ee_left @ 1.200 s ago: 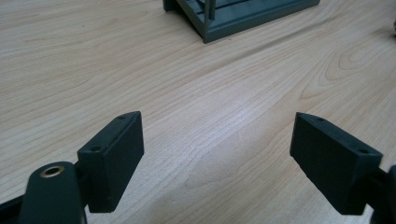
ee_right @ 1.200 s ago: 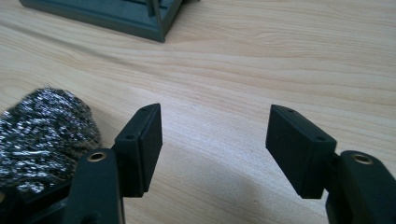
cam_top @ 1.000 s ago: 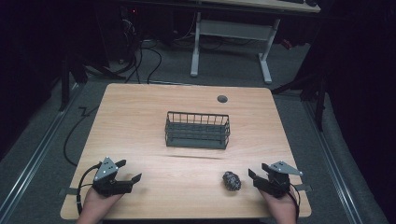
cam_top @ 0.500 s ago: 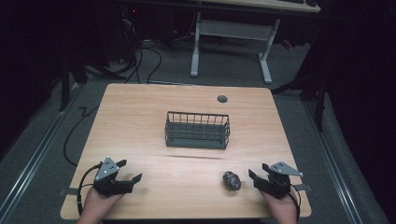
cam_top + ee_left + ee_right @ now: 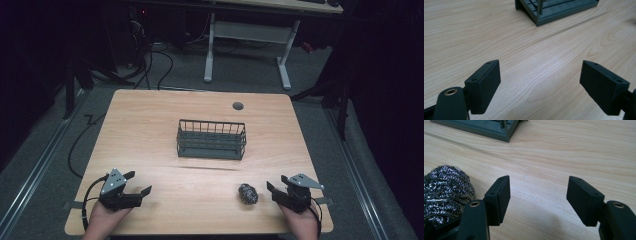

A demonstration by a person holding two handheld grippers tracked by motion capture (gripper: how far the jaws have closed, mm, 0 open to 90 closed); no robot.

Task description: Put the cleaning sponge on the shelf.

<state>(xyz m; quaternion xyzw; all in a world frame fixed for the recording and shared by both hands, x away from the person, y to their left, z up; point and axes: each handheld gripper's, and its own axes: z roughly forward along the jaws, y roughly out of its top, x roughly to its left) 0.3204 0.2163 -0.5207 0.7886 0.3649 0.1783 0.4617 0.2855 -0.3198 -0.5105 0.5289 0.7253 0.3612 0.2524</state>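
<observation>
A dark wire basket [image 5: 212,139] stands in the middle of the wooden table [image 5: 150,125]. A steel-wool scouring ball [image 5: 247,193] lies near the front edge, right of centre. My right gripper [image 5: 278,190] rests just right of the ball, open, nothing between its jaws. In the right gripper view the ball [image 5: 446,190] sits left of the open gripper [image 5: 538,187], beside the left jaw. My left gripper [image 5: 139,183] rests at the front left, open and empty. In the left gripper view that gripper [image 5: 541,72] is wide open over bare wood, the basket's corner [image 5: 554,10] beyond it.
A round cable hole [image 5: 238,106] is set into the table near its far edge. Beyond the table stand a white desk frame [image 5: 247,35] and cables on the grey floor [image 5: 160,65]. Bare wood lies between both grippers and the basket.
</observation>
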